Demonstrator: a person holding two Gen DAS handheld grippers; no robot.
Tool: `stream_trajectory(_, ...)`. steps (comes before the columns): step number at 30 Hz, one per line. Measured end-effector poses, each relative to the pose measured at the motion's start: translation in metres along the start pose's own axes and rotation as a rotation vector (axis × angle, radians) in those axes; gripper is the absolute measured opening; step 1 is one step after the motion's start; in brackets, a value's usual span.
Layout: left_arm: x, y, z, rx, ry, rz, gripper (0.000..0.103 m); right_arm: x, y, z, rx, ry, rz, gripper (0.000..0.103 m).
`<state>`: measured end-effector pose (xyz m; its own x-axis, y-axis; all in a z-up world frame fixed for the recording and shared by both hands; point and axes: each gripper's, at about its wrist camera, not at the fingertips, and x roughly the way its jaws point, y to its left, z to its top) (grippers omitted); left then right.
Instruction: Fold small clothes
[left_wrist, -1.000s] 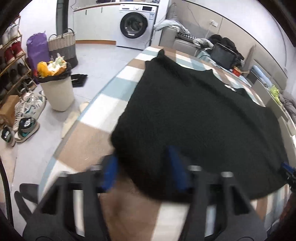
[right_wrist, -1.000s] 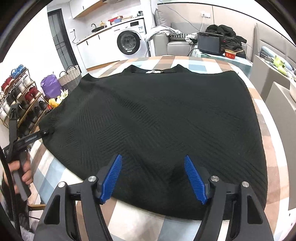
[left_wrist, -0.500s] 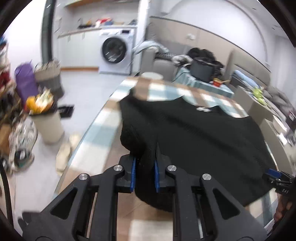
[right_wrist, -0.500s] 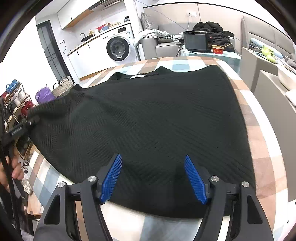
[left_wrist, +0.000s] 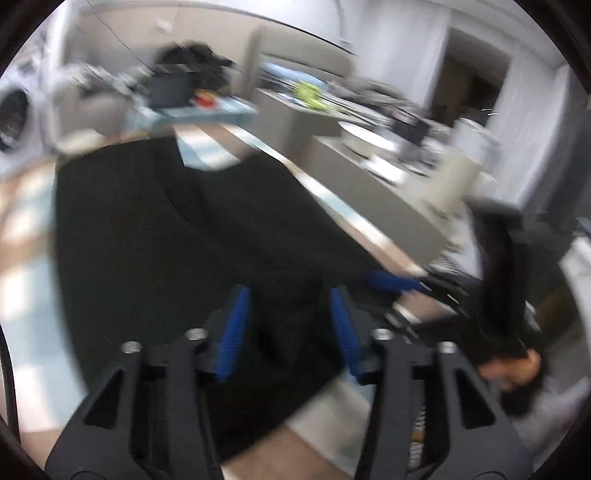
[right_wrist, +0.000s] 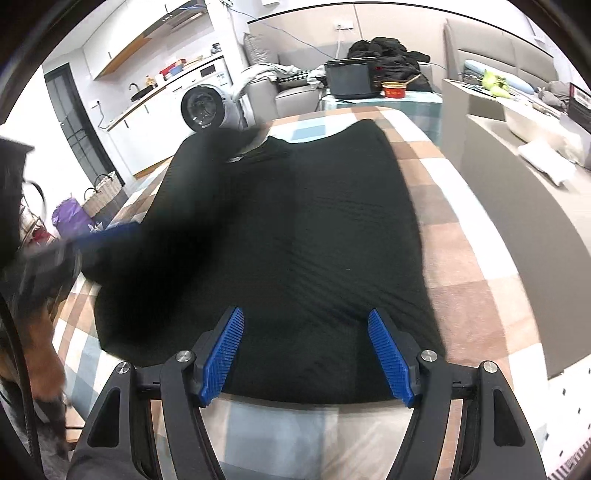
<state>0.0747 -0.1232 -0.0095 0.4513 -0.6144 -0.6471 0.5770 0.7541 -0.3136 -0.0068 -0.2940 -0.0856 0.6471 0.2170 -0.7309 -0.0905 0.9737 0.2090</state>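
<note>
A black sweater (right_wrist: 295, 236) lay spread on the checked worktop (right_wrist: 461, 258), its left side folded over. The left gripper (left_wrist: 288, 325) was opening above it; the right gripper (right_wrist: 306, 354) stood spread, empty. Best to release fully before smoothing. A wicker basket (right_wrist: 103, 195) stood beyond, contents unclear.

Both grippers were the same build: black plastic frames with triangular cut-outs and ribbed blue pads on the inner face of each finger. Right gripper (right_wrist: 306, 356) had four silver screw heads (right_wrist: 183, 356) across the finger bases; a thin black cable (right_wrist: 22, 402) ran down left of its frame. Left gripper (left_wrist: 290, 330) showed the same silver screws, blurred. To the right of the left gripper's frame, a grey sleeve (left_wrist: 554, 406), also blurred.
</note>
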Motion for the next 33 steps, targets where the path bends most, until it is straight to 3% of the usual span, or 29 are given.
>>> stream_trajectory(2, -0.001, 0.007, -0.008, -0.041, 0.007, 0.0, 0.06, -0.003, -0.005, 0.0, 0.001, 0.004, -0.02, 0.072)
stream_trajectory(7, -0.034, 0.04, -0.023, -0.126, -0.056, 0.065, 0.07, -0.014, -0.015, 0.004, 0.022, -0.004, -0.031, 0.072)
stream_trajectory(14, -0.054, 0.097, -0.04, -0.212, -0.079, 0.216, 0.071, -0.008, 0.007, 0.015, 0.05, 0.003, 0.207, 0.072)
stream_trajectory(18, -0.05, 0.118, -0.047, -0.253, -0.06, 0.253, 0.071, 0.016, 0.019, 0.02, 0.05, 0.052, 0.271, 0.071)
stream_trajectory(24, -0.034, 0.129, -0.053, -0.275, -0.035, 0.285, 0.071, 0.052, 0.026, 0.034, 0.059, 0.077, 0.295, 0.057)
stream_trajectory(26, -0.036, 0.134, -0.057, -0.281, -0.036, 0.297, 0.071, 0.062, 0.029, 0.042, 0.046, 0.083, 0.284, 0.045)
stream_trajectory(28, -0.036, 0.137, -0.058, -0.293, -0.036, 0.3, 0.071, 0.069, 0.037, 0.046, 0.008, 0.088, 0.266, 0.02)
stream_trajectory(31, -0.04, 0.141, -0.058, -0.306, -0.043, 0.308, 0.071, 0.066, 0.044, 0.053, -0.034, 0.061, 0.253, 0.012)
stream_trajectory(33, -0.043, 0.142, -0.056, -0.309, -0.051, 0.312, 0.071, 0.04, 0.051, 0.058, -0.071, -0.011, 0.253, 0.012)
